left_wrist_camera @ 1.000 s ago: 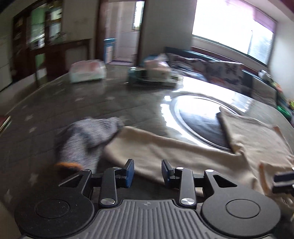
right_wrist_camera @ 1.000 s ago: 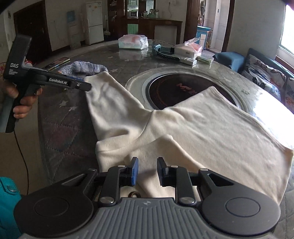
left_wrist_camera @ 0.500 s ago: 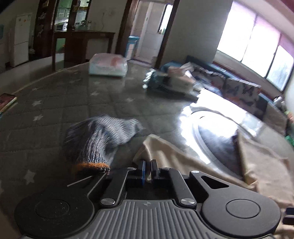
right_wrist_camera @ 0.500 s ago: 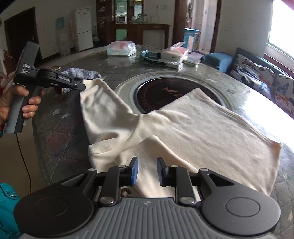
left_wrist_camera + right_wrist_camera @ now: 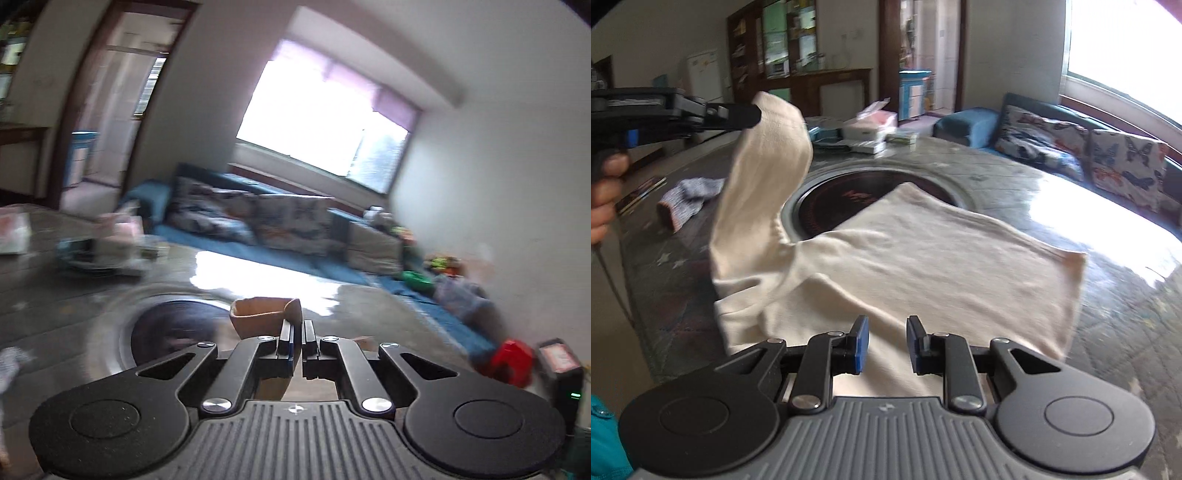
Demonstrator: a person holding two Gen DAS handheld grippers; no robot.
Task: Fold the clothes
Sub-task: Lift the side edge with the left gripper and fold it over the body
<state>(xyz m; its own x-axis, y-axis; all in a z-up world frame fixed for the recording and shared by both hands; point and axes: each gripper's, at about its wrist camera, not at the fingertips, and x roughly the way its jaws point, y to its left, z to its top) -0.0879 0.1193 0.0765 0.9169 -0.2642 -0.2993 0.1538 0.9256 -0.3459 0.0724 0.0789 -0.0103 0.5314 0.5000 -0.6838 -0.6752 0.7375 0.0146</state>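
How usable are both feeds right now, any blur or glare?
Left wrist: heavy motion blur across the room, window blown out with glare on the table; only the left gripper and pinched sleeve read sharp. Right wrist: mostly clear shirt, window glare washing the table's right side.

Bright window (image 5: 325, 122) above blue sofa (image 5: 258, 221), white walls.

We see daylight pouring through the window (image 5: 325, 122), blown out white, with glare on the table (image 5: 1115, 206). The left view is heavily motion-blurred; both bend at the edges.
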